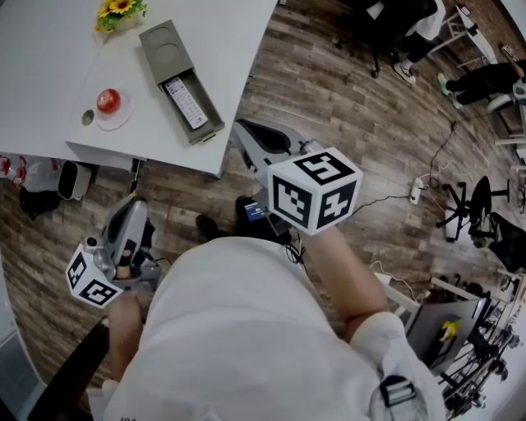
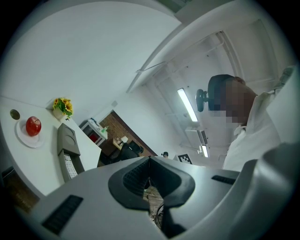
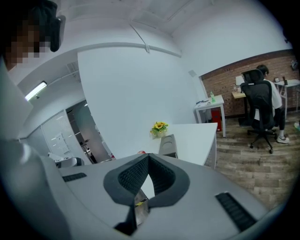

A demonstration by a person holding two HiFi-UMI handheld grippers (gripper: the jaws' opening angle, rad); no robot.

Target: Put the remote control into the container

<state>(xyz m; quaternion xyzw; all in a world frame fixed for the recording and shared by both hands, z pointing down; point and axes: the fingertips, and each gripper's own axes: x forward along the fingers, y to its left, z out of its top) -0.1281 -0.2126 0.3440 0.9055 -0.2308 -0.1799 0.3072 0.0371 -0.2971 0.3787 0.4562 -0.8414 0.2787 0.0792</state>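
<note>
- The remote control (image 1: 187,103) lies lengthwise inside the container (image 1: 167,51), filling the half nearer the person, with its white button face up.
- The container is a long grey tray lying at an angle on the white counter (image 1: 49,74). Its near end is close to the counter's edge. The half not filled by the remote has a round recess in it.
- Beside the container, a red apple (image 1: 108,100) sits on a small pale plate (image 1: 117,123). A small dark round thing (image 1: 87,117) lies just beside the plate.
- A small bunch of yellow flowers (image 1: 121,10) stands at the far side of the counter, beyond the container.
- The right tool (image 3: 148,156) has its jaws pressed together with nothing between them. It hangs over the floor just off the counter's corner, pointing toward the container and clear of it.
- The left tool (image 2: 150,158) is likewise closed tip to tip and holds nothing. It is low at the person's side, well apart from the container.
- The wooden floor (image 1: 345,107) carries a power strip (image 1: 417,191) with trailing cable.
- In the right gripper view a seated person (image 3: 267,96) is at a desk by the brick wall.
</note>
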